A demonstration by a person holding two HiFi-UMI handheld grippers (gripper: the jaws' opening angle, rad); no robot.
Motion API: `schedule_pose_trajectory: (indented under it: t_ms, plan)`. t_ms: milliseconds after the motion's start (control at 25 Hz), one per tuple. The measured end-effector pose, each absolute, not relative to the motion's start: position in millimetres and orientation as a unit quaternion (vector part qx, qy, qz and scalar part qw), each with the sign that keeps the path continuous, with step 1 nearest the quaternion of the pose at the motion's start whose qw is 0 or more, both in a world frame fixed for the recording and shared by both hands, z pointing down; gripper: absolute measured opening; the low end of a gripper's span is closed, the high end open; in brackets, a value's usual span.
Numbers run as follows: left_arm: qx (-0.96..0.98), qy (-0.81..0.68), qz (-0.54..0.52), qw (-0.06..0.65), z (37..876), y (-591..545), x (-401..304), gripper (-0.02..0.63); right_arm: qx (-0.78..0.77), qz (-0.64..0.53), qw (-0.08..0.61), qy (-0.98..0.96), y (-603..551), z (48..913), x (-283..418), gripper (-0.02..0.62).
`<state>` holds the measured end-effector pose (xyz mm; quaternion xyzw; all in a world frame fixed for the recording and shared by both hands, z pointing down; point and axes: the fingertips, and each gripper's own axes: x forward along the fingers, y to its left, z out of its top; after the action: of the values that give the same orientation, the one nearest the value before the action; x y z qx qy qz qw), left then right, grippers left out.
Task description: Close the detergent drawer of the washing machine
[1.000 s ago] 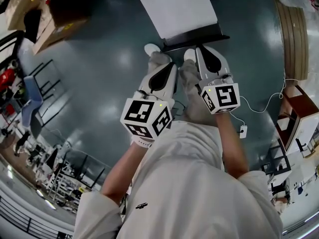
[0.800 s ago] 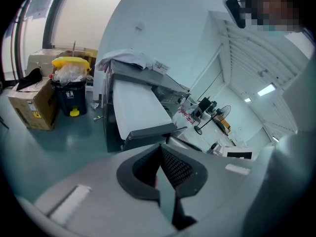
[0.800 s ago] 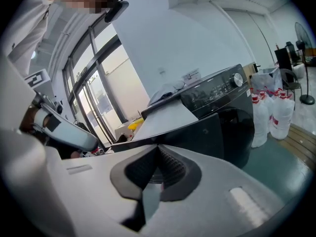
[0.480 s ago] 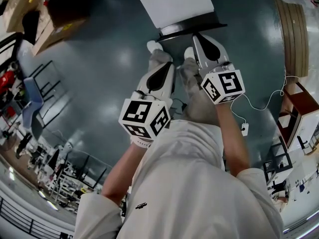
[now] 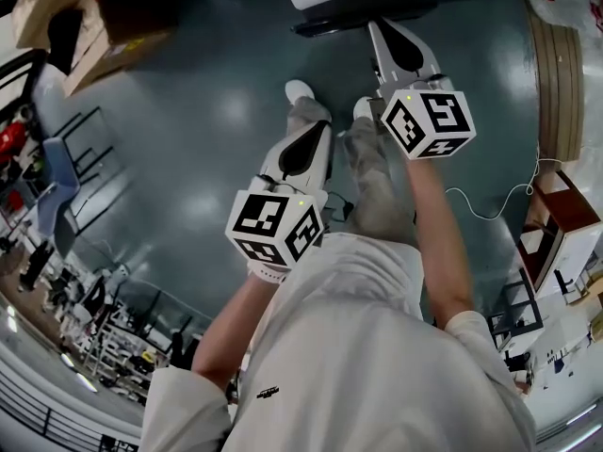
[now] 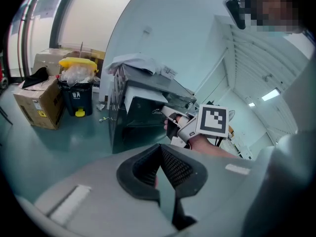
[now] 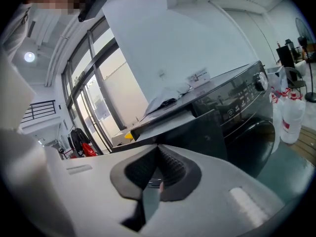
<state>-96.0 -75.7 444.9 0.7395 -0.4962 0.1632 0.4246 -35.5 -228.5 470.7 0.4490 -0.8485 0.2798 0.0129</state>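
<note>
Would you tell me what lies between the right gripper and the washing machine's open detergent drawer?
Nothing: in the right gripper view, the short stretch from the right gripper to the detergent drawer ahead is bare.

Lit brightly from washed-out windows (image 7: 94, 115) left of the right gripper (image 7: 158, 168); soft glare on the floor (image 5: 193, 158) beneath; bent strongly at edges.

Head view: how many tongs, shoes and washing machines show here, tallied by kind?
Tongs: 2 (left tongs, right tongs)
Shoes: 2 (left shoe, right shoe, both white)
Washing machine: 1, at the top edge
Total: 5
</note>
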Motion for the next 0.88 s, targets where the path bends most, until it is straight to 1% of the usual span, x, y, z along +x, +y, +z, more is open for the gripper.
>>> schedule_pose_trajectory:
  t_ms: [240,880]
  plan:
    - [0.736,-0.498,0.161,0.43,446.5,-82.9,-107.5,0.015,0.448,0.265,0.022,-0.854,-261.5,466.7,-49.3,0.002]
    - [0.731,-0.495,0.166,0.44,453.4,-112.4,-136.9,0.015,0.453,0.275,0.001,-0.848,-298.0,462.4,-64.0,0.002]
